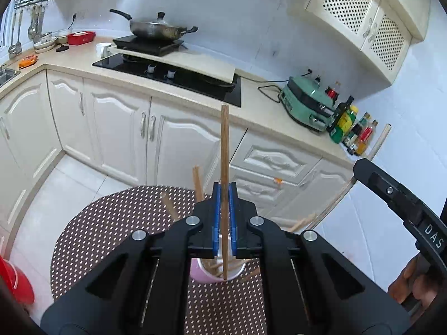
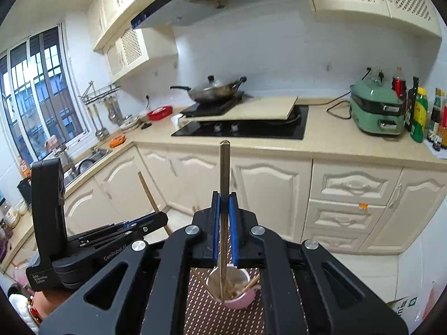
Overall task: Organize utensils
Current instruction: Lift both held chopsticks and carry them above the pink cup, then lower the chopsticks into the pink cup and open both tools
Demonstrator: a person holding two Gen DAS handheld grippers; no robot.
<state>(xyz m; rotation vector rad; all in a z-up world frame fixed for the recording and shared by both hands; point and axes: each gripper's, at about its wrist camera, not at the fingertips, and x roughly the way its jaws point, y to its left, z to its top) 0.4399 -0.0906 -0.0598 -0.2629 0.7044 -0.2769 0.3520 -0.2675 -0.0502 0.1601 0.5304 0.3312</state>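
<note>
My left gripper is shut on a brown wooden chopstick that stands upright above a pink cup. Several other chopsticks lean in the cup. My right gripper is shut on a grey, metallic-looking chopstick, also upright over the pink cup. The cup rests on a round brown dotted mat. In the right wrist view the left gripper shows at the left with its wooden chopstick slanting up. In the left wrist view the right gripper's body shows at the right.
Behind runs a beige counter with a black hob, a wok, a green appliance and bottles. Cream cabinets stand below. A red bucket sits low at the left, and a hand at the right.
</note>
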